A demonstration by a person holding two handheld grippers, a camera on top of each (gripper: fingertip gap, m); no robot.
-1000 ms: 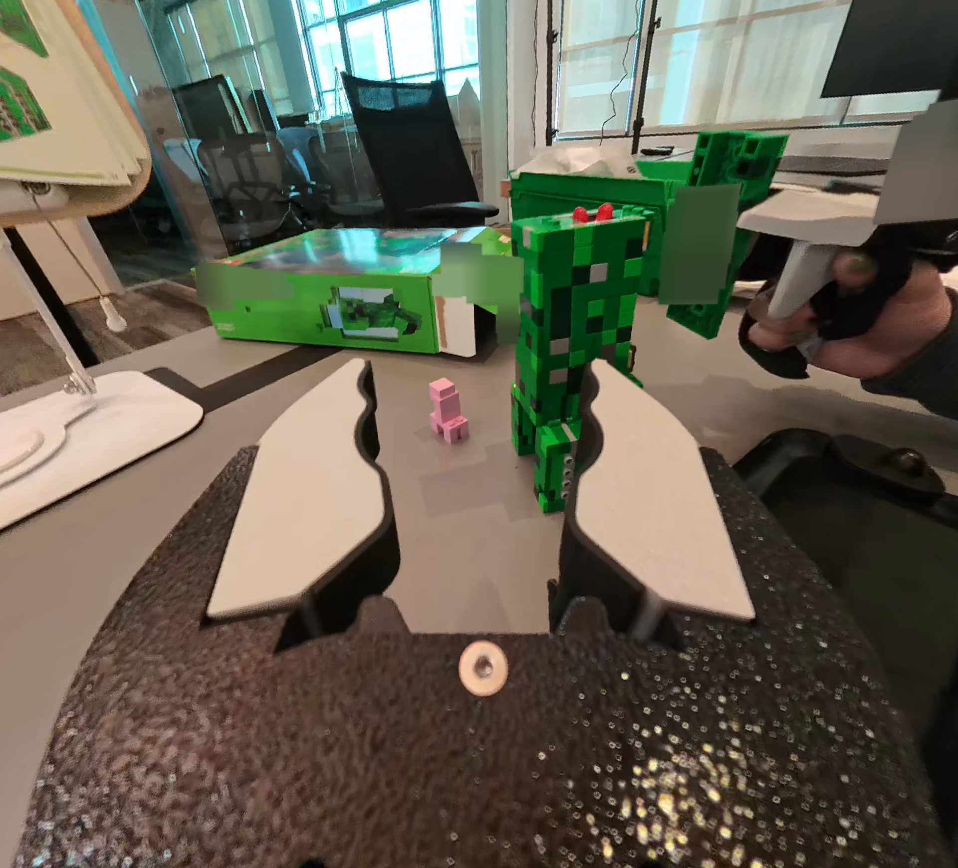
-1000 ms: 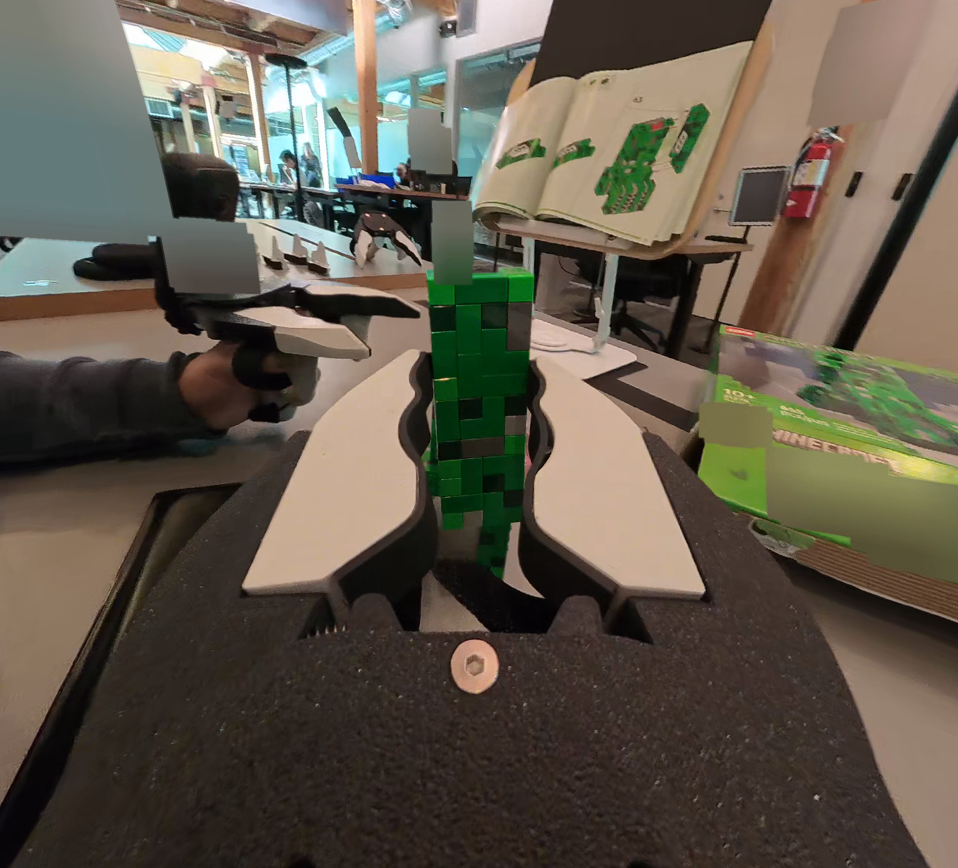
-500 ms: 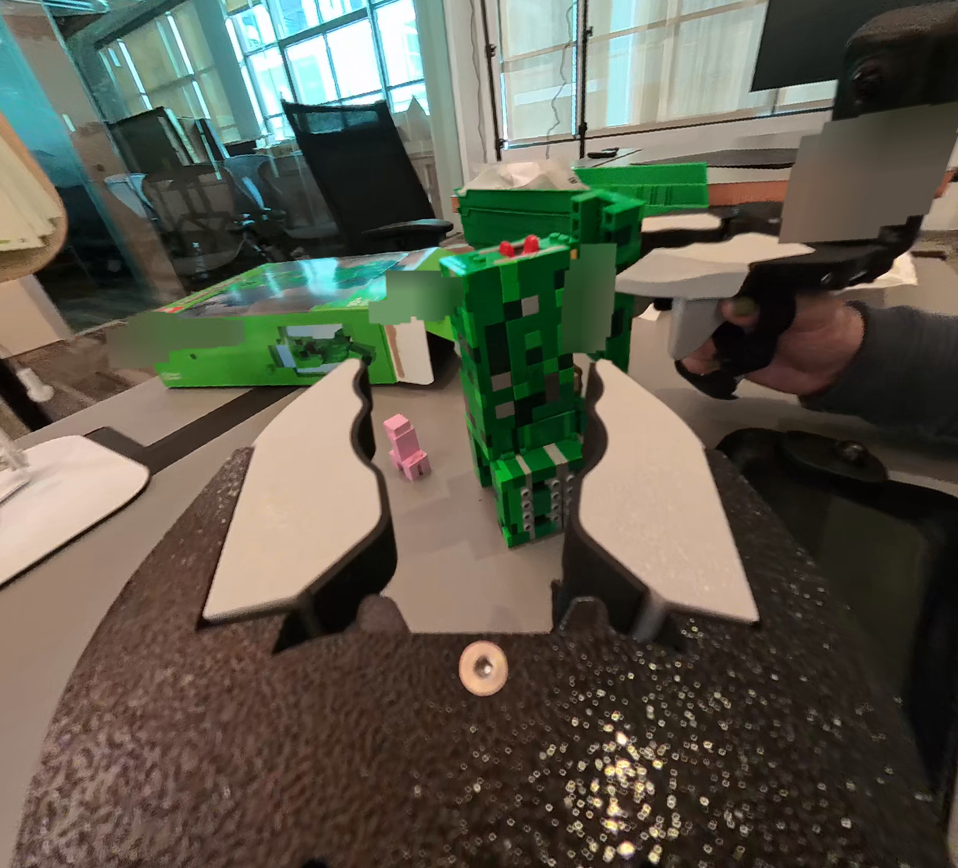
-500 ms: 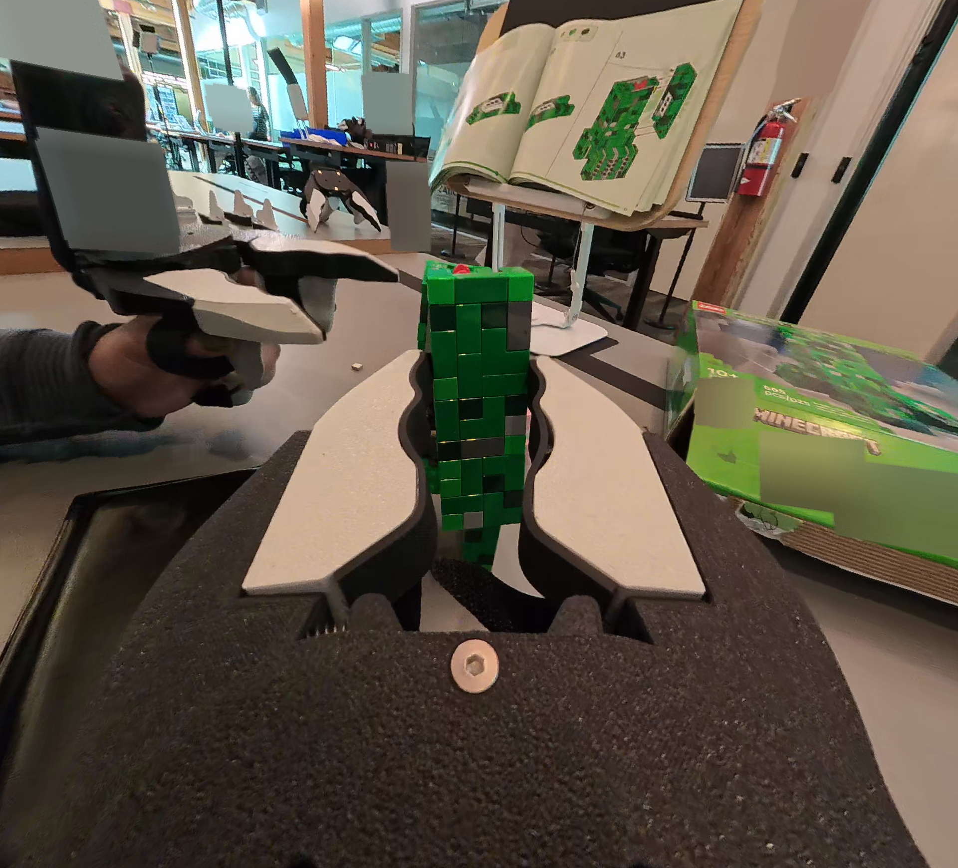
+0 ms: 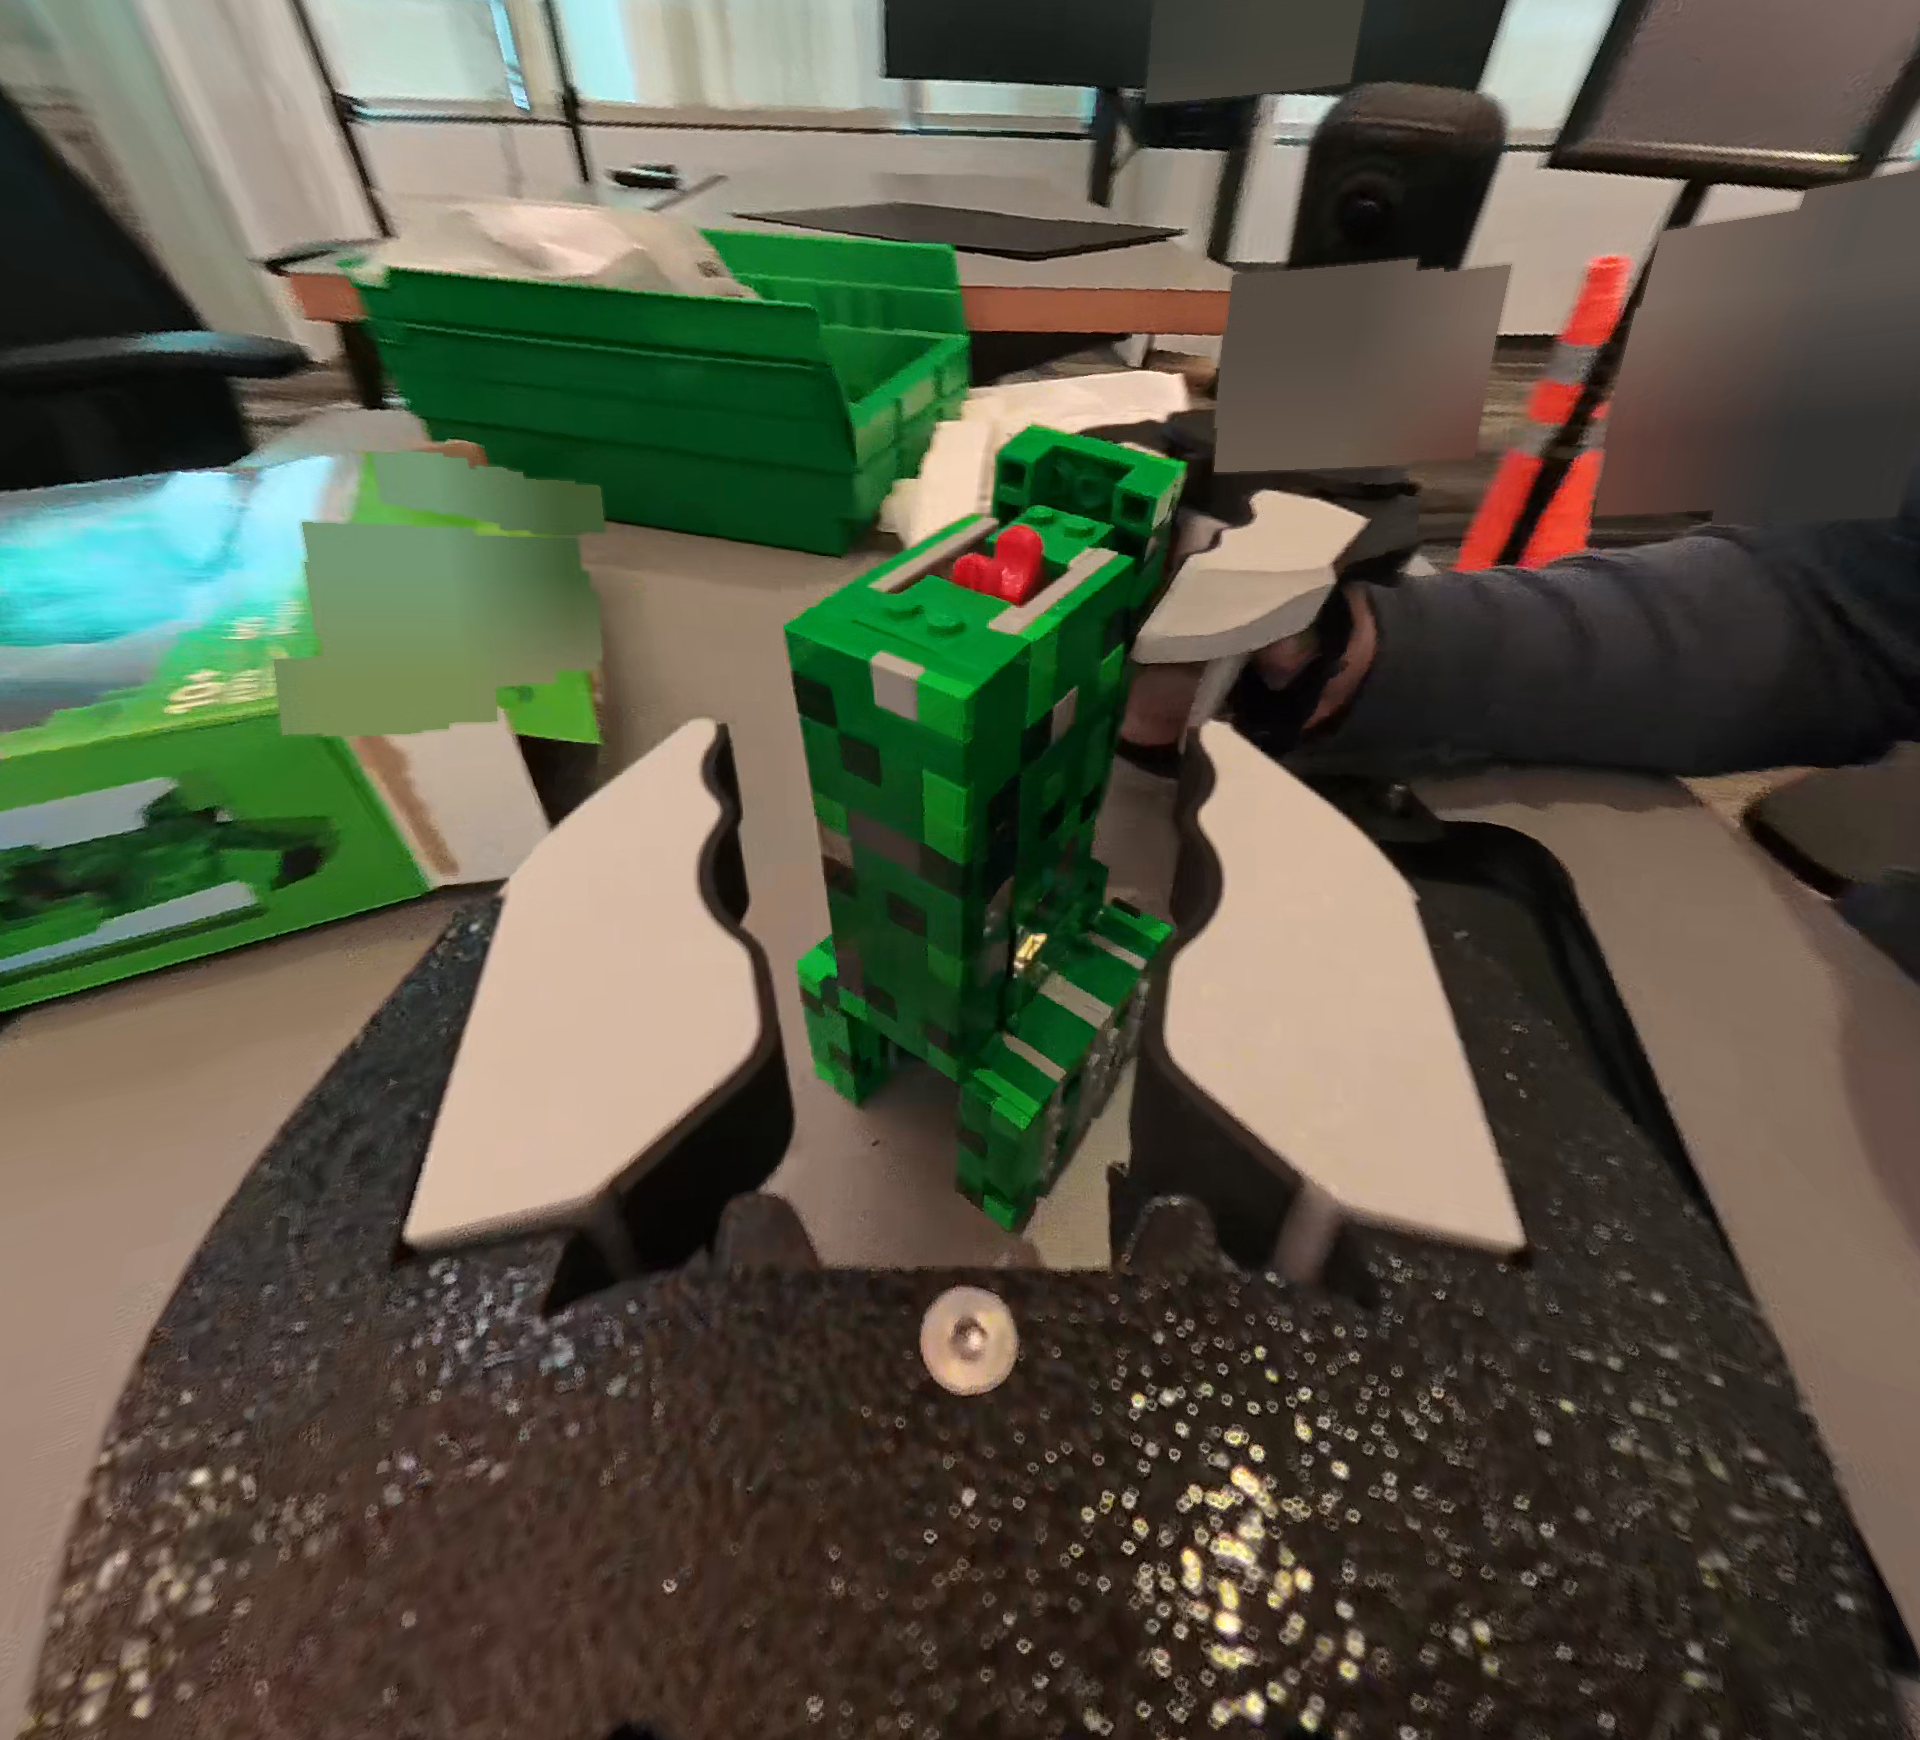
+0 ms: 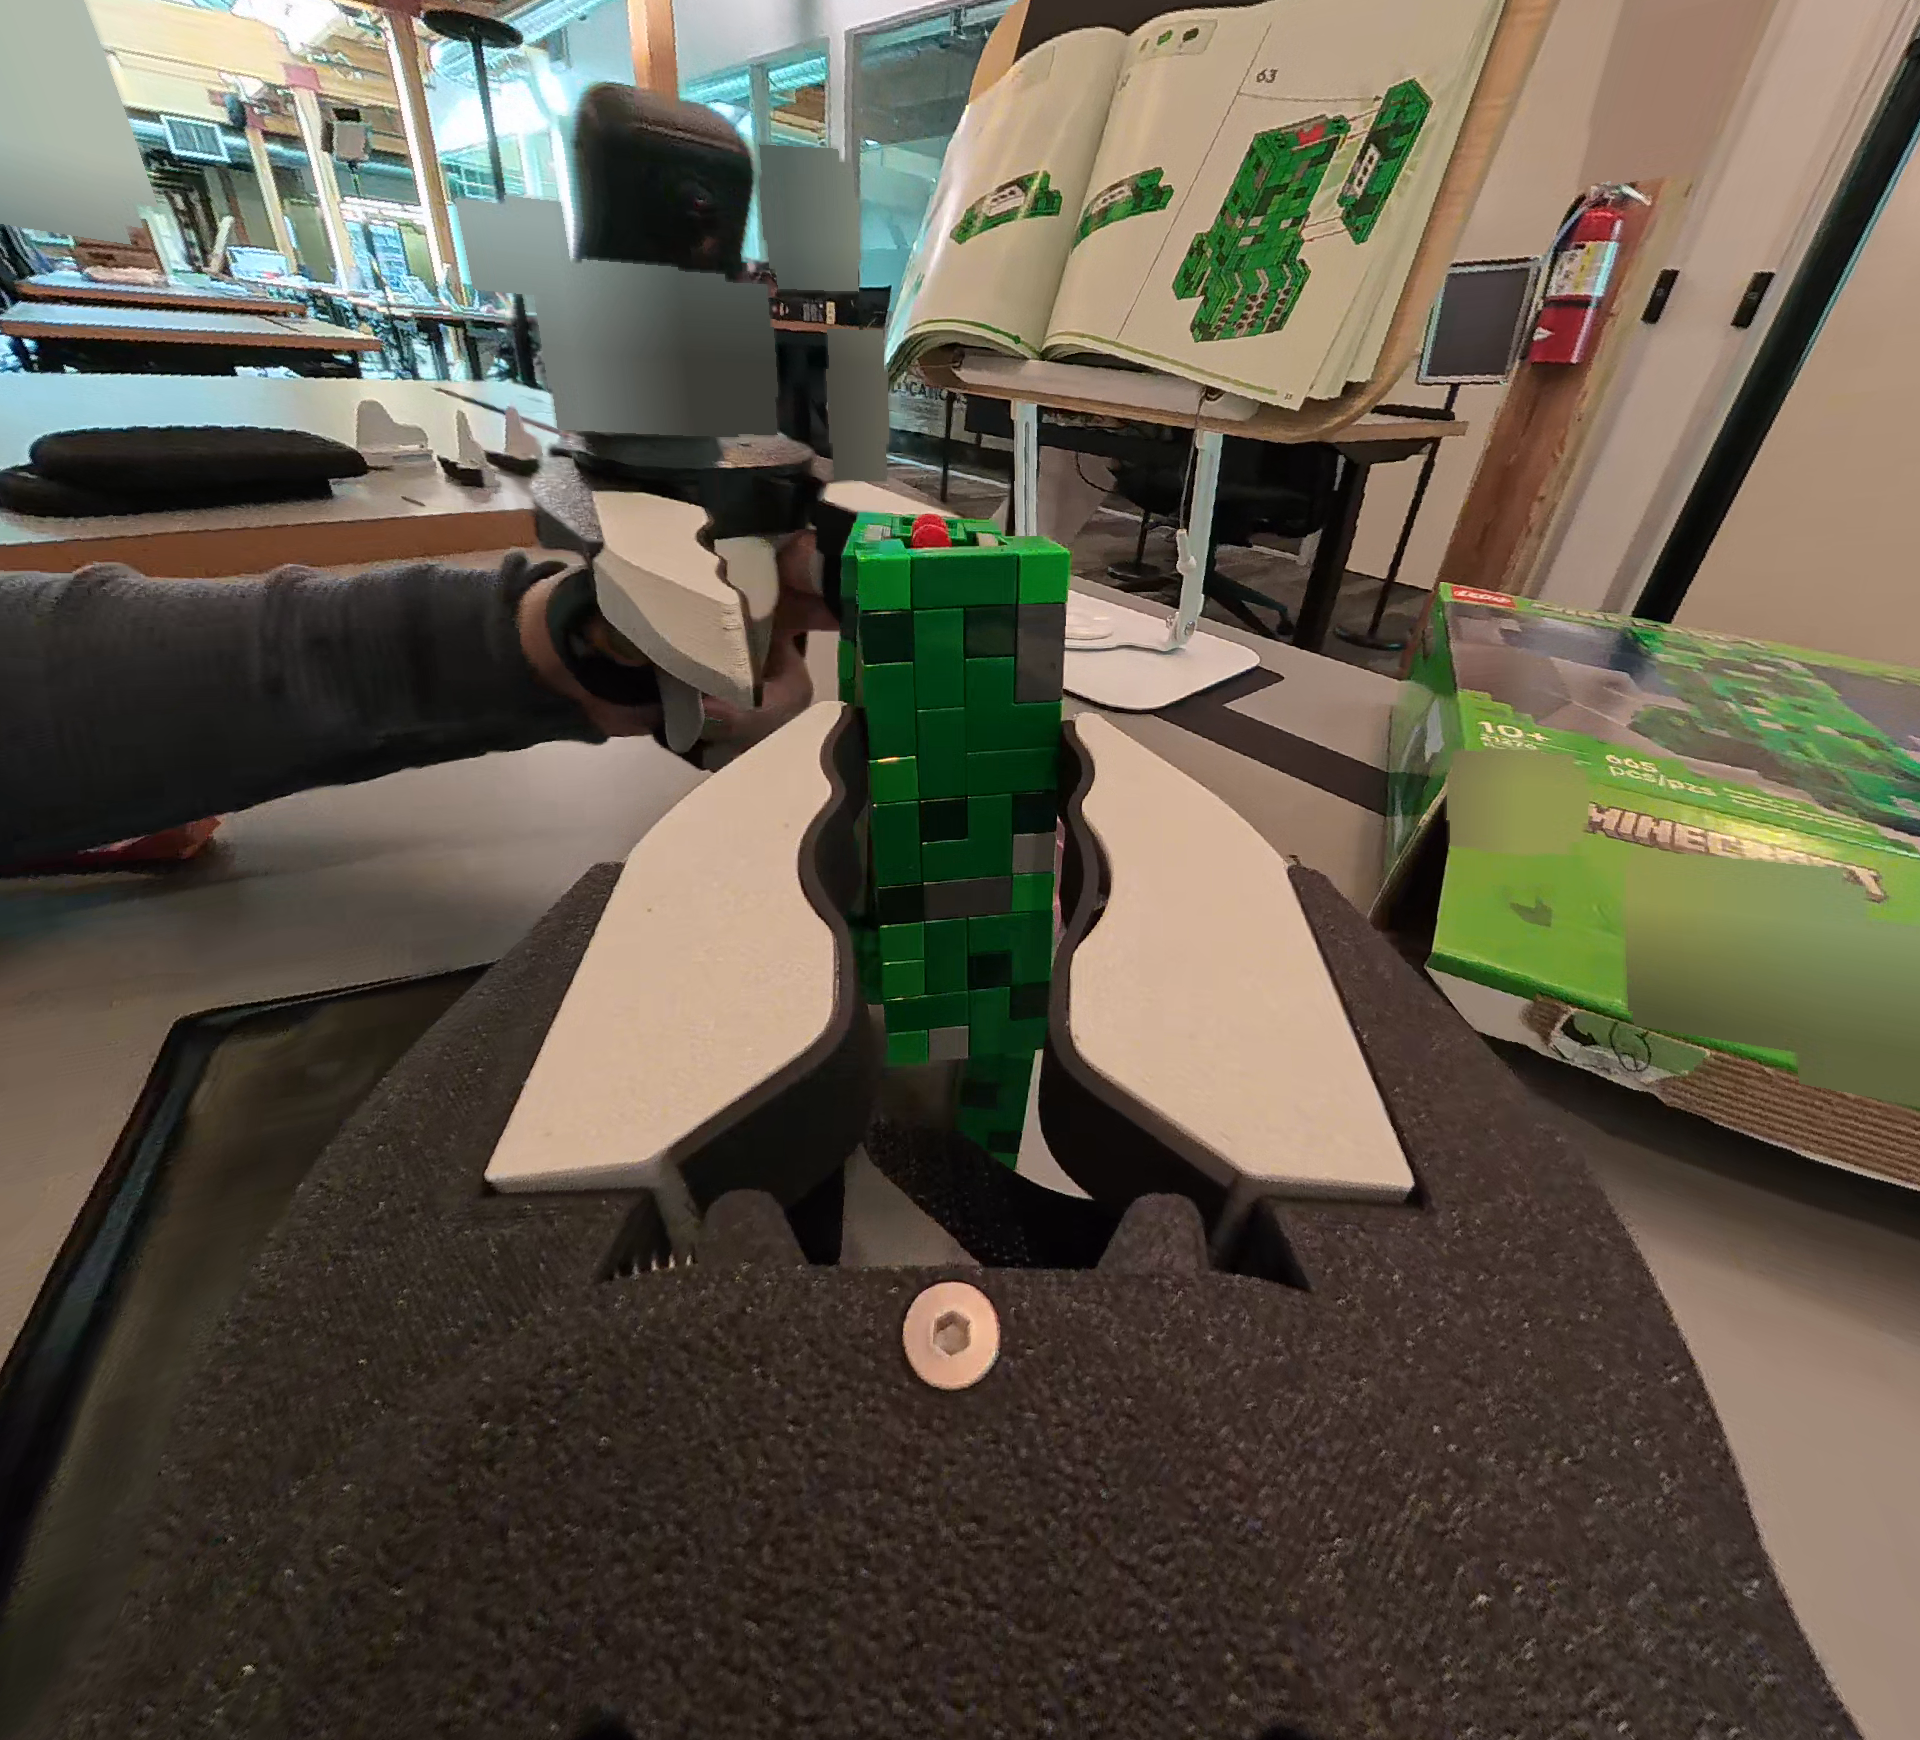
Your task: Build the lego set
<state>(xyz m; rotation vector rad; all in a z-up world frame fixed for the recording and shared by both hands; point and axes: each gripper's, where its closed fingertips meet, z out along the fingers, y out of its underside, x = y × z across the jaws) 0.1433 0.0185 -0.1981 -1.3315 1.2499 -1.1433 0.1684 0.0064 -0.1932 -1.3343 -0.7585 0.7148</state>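
Observation:
A green blocky Lego figure body (image 5: 956, 817) stands upright on the grey table, with a red piece (image 5: 1000, 560) in its open top. My left gripper (image 5: 956, 740) is open, and its fingers straddle the body's lower half without touching it. My right gripper (image 6: 958, 719) is shut on a tall green Lego panel (image 6: 961, 807) and holds it upright. In the left wrist view the panel's top (image 5: 1081, 485) shows just behind the body's top, beside the right gripper (image 5: 1236, 578). I cannot tell whether they touch. The left gripper (image 6: 686, 610) shows beyond the panel.
The green set box (image 5: 187, 807) lies left of the body and also shows in the right wrist view (image 6: 1683, 838). A green bin (image 5: 665, 402) stands behind. The open instruction book (image 6: 1195, 215) rests on a stand. A black tray (image 6: 156, 1119) lies near the right hand. The gap from one gripper's tips to the other's is roughly 4 centimetres.
My left gripper has moved in until the body stands between its open fingers. The small pink figure has left its view. My right gripper has brought the panel up close behind the body's top.

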